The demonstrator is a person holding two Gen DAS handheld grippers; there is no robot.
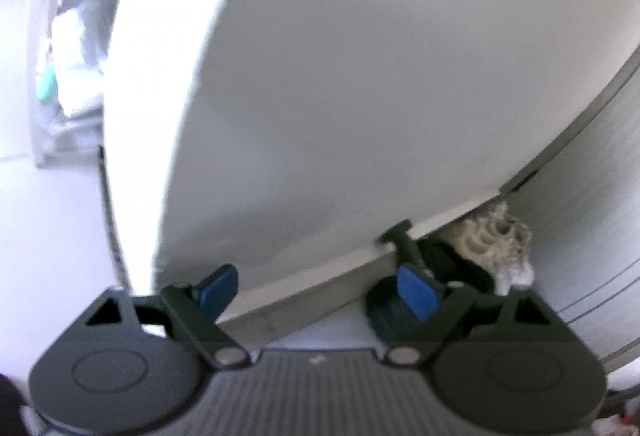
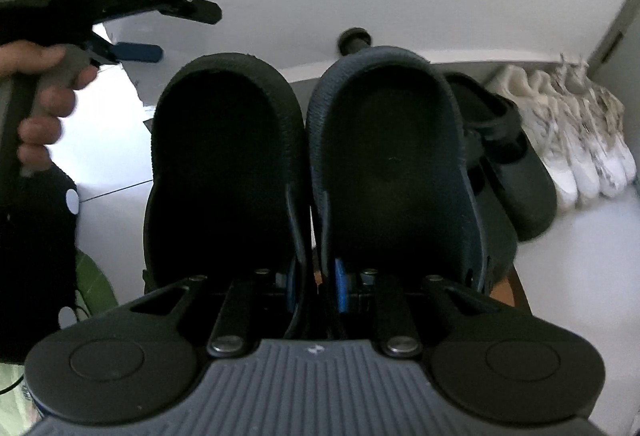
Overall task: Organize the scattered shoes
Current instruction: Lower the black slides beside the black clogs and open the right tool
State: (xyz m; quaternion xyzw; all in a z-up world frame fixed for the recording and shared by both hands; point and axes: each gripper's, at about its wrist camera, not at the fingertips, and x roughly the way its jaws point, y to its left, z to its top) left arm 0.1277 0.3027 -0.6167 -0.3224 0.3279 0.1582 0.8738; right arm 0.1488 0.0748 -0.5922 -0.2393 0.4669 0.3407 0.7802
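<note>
Two dark clogs (image 2: 308, 164) hang pinched in the right gripper (image 2: 320, 288) near white sneakers (image 2: 576, 132) already inside the cabinet (image 1: 360, 76), left gripper (image 1: 316, 292) spread.

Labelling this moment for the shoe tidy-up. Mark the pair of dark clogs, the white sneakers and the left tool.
pair of dark clogs (image 2: 308, 156): right wrist view, the inner rims where both meet.
white sneakers (image 2: 576, 140): right wrist view, the upper.
left tool (image 1: 316, 290): left wrist view, midway between its blue tips.

Two clogs (image 2: 308, 172) side by side, sneakers (image 2: 576, 140) right, perhaps behind
</note>
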